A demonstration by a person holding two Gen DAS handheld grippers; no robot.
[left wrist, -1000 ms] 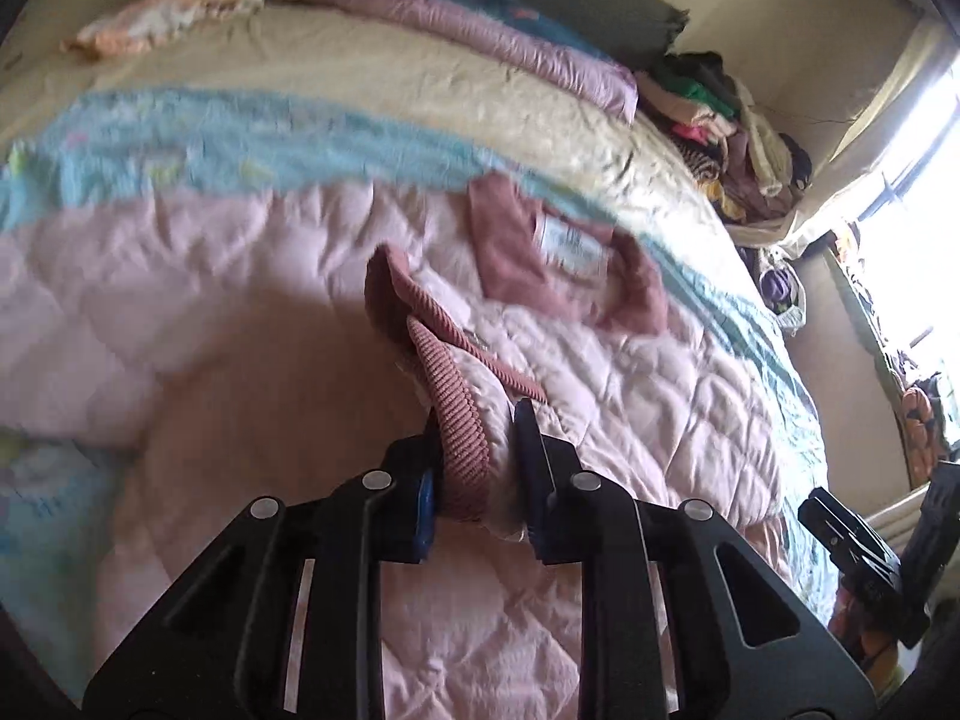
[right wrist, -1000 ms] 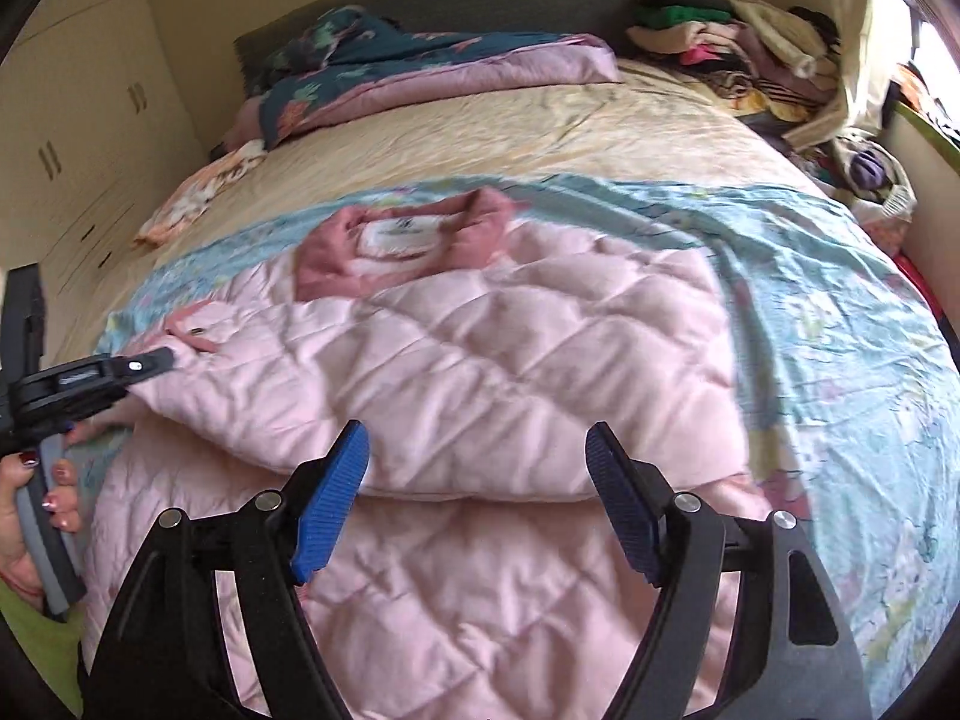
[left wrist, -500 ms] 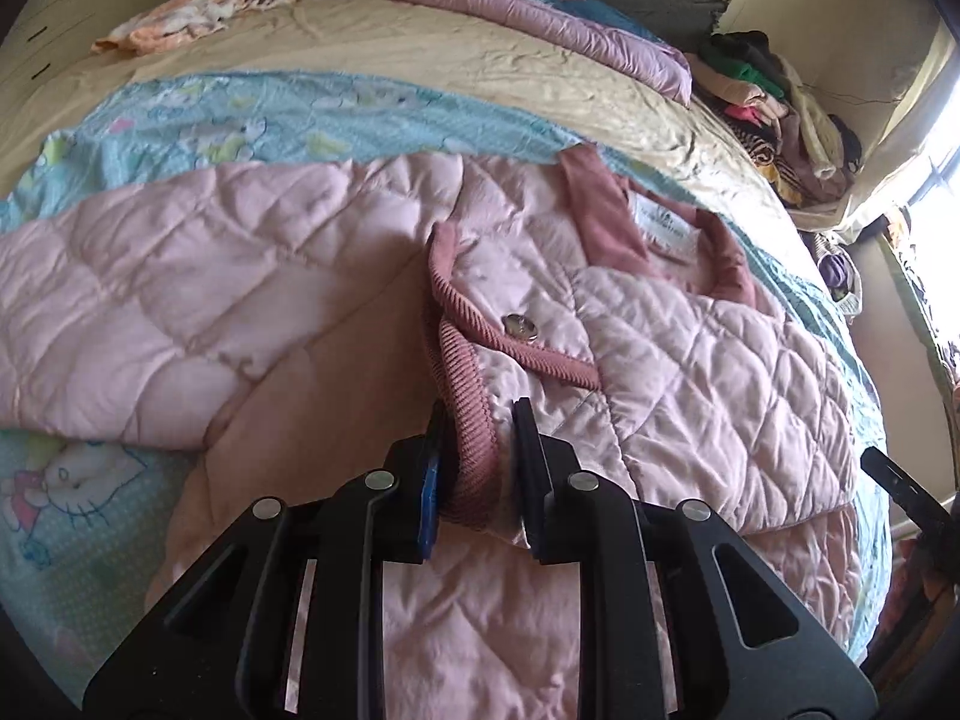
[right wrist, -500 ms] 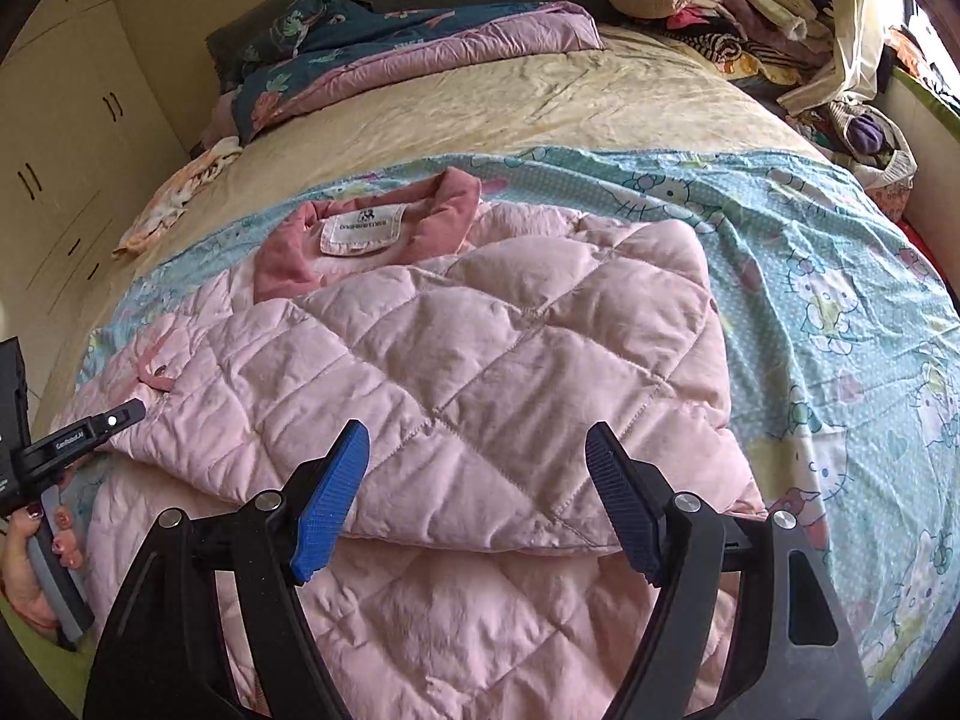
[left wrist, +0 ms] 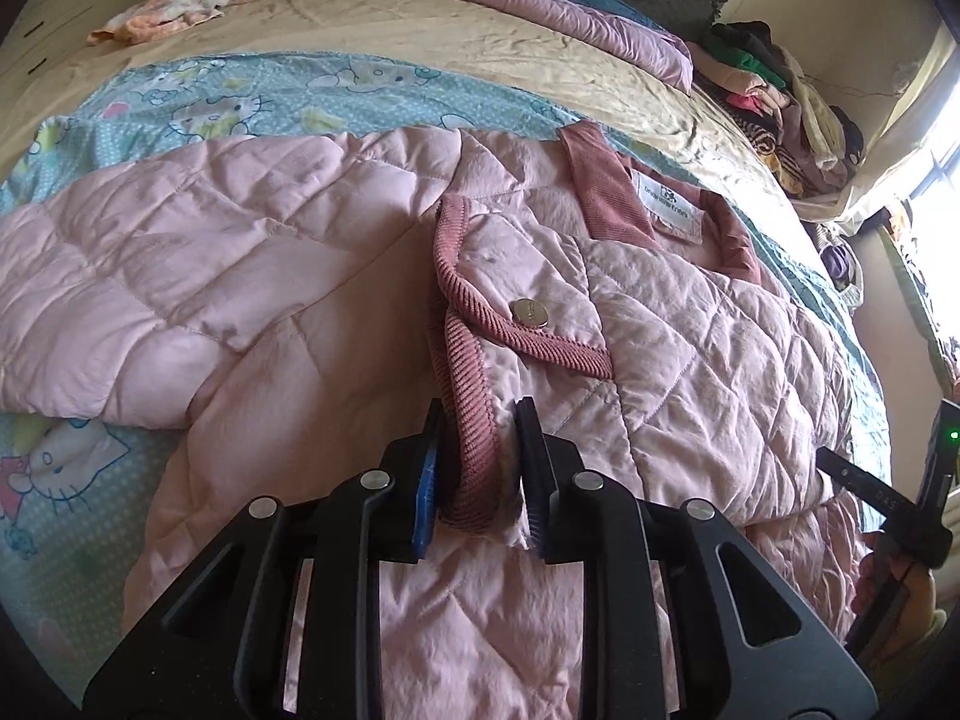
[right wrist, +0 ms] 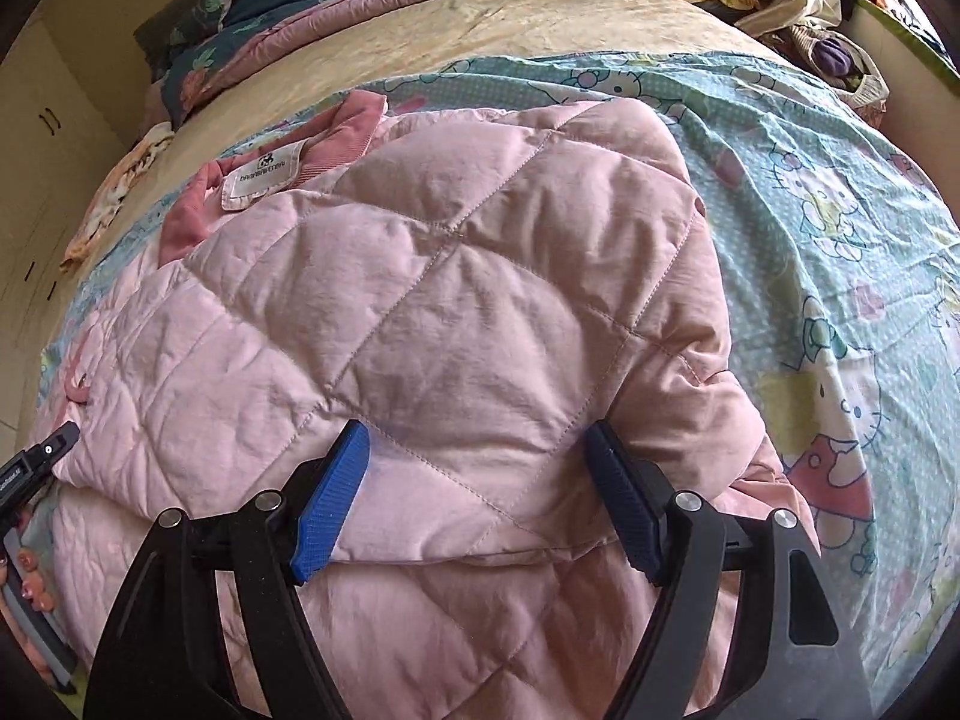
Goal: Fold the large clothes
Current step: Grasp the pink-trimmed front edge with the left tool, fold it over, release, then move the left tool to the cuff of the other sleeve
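I am midway through folding the pink quilted jacket (left wrist: 690, 324), which lies spread on the bed (left wrist: 480, 54) and fills the middle and lower part of both wrist views. My left gripper (left wrist: 477, 468) has the ribbed cuff (left wrist: 474, 420) of a sleeve between its jaws at the lower centre of the left view; the jaws are narrow and just beginning to open, with the cuff between them, laid across the jacket's front below the snap button (left wrist: 530, 312). So this step, as I judge it, is setting the sleeve down over the body.

My right gripper (right wrist: 480, 498) stands with its jaws wide, either side of the folded edge of the jacket at the lower centre of the right view, gripping nothing.

Next I would let the cuff go completely and draw the left jaws clear without dragging the sleeve off its place. Then the right jaws need to close on the puffy edge between them. The padding is thick and slippery-looking, so a deep bite seems wise.
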